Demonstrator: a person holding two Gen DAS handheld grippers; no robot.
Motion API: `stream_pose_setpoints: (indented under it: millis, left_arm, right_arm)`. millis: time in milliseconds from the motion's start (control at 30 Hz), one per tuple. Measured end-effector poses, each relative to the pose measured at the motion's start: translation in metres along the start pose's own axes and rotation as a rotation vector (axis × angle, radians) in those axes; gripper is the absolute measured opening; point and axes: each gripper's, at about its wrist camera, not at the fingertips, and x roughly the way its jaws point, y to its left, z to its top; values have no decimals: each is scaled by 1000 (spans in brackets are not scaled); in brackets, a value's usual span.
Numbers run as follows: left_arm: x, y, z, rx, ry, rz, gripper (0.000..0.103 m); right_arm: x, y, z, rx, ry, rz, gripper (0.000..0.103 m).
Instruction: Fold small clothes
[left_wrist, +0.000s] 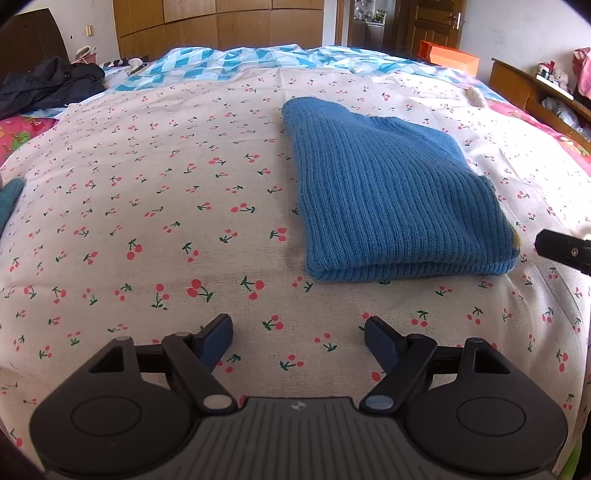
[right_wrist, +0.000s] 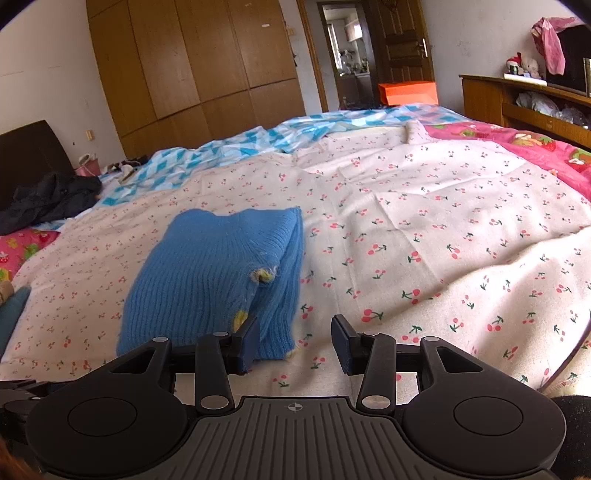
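A blue ribbed knit garment (left_wrist: 391, 199) lies folded into a flat stack on the cherry-print sheet (left_wrist: 147, 206). It also shows in the right wrist view (right_wrist: 210, 273), with small yellow patches at its near edge. My left gripper (left_wrist: 298, 338) is open and empty, above the sheet just in front of the garment. My right gripper (right_wrist: 294, 341) is open and empty at the garment's near right corner; its left finger (right_wrist: 248, 341) is right beside the fabric. A tip of the right gripper shows at the left wrist view's right edge (left_wrist: 565, 253).
A teal garment (left_wrist: 9, 195) lies at the sheet's left edge. A dark jacket (left_wrist: 48, 83) lies at the far left. A blue-white patterned quilt (left_wrist: 236, 62) lies at the back, a pink blanket (right_wrist: 535, 144) on the right. A wooden shelf (right_wrist: 524, 99) stands right.
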Motion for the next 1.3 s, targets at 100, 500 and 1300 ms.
stream_pose_setpoints:
  millis: [100,500,1300]
  left_arm:
    - [0,0,0,3,-1,-3,84]
    - [0,2,1,-3,-11,-28,84]
    - [5,4,-3,35,-19,-53,87]
  right_arm:
    - [3,7,-2,-47,7,4,42]
    - [38,20,14,-67,46,73,25]
    - [70,-5,11,47,204,0,20]
